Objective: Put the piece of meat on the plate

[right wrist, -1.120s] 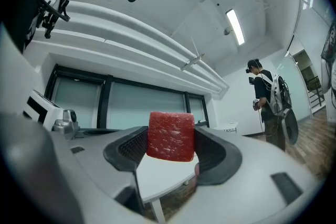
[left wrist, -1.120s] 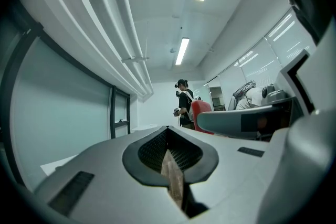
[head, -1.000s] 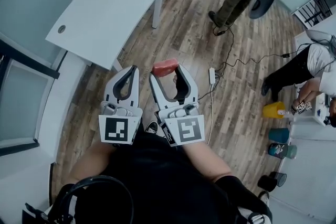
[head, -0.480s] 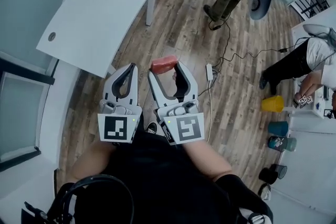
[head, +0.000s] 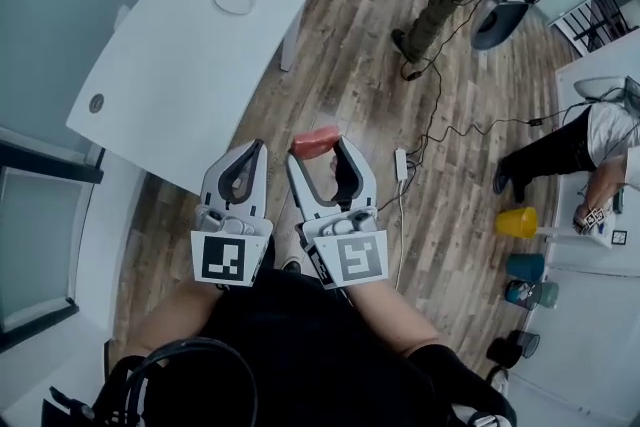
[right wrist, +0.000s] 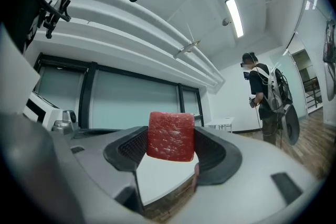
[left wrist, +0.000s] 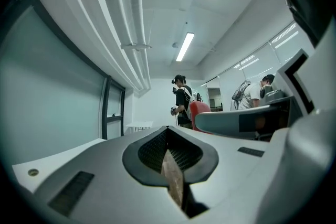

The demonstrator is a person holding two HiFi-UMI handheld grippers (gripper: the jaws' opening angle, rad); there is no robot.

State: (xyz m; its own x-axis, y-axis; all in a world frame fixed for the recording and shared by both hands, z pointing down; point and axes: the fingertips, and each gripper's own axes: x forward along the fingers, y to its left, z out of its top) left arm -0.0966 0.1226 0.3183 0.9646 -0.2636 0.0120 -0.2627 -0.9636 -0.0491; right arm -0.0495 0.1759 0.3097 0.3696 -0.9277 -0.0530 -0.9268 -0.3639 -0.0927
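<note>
The right claw [head: 320, 151] is clamped on the piece of meat [right wrist: 169, 136], gripping it at the jaw tips above the wooden floor [head: 370, 65]. The meat is well apart from the plate [head: 234, 0] on the white worktop [head: 170, 65]. It is a red, squarish slab with a grainy, pale-flecked face. The left claw [head: 254, 151] is closed with nothing between its jaws.

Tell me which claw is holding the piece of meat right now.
The right claw: the red piece of meat is clamped between its jaws, whereas the left claw is shut on nothing.
</note>
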